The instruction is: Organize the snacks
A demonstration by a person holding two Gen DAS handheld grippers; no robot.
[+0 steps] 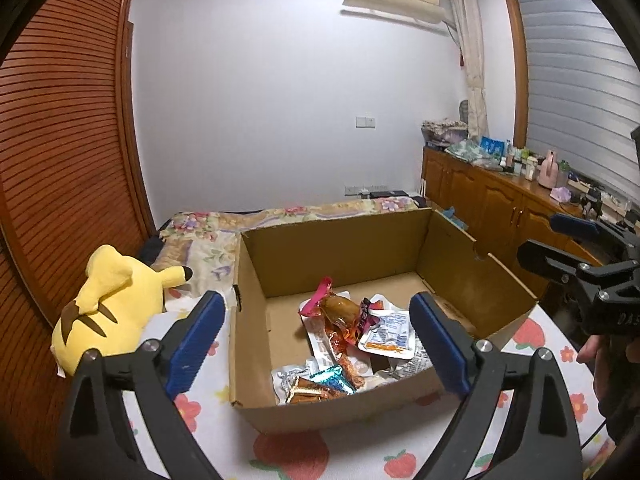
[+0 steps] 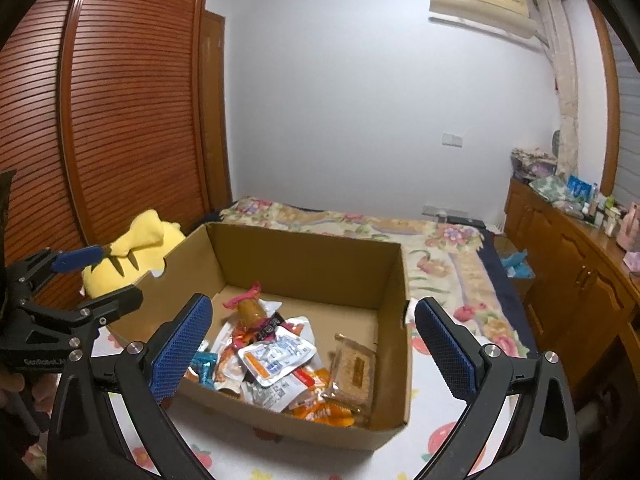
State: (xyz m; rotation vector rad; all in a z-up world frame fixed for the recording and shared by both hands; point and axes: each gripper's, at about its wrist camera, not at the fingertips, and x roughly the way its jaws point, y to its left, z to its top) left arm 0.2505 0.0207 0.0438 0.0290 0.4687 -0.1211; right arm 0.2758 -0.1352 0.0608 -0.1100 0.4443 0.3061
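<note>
An open cardboard box [image 1: 352, 256] stands on a strawberry-print cloth and shows in the right wrist view too [image 2: 304, 260]. Inside lie several snack packets: an orange wrapped snack with pink ends [image 1: 336, 312], a white pouch [image 1: 388, 332], a teal wrapper [image 1: 332, 376], a white pouch [image 2: 276, 356] and a clear cracker pack [image 2: 354, 372]. My left gripper [image 1: 316, 344] is open and empty, just in front of the box. My right gripper [image 2: 314, 348] is open and empty, in front of the box; it also appears at the right of the left wrist view [image 1: 560, 244].
A yellow Pikachu plush [image 1: 112, 304] lies left of the box, also in the right wrist view [image 2: 136, 248]. A floral bedspread [image 2: 440, 248] lies behind. A wooden louvred wardrobe [image 1: 60, 140] stands left, a cluttered wooden cabinet [image 1: 500, 200] right.
</note>
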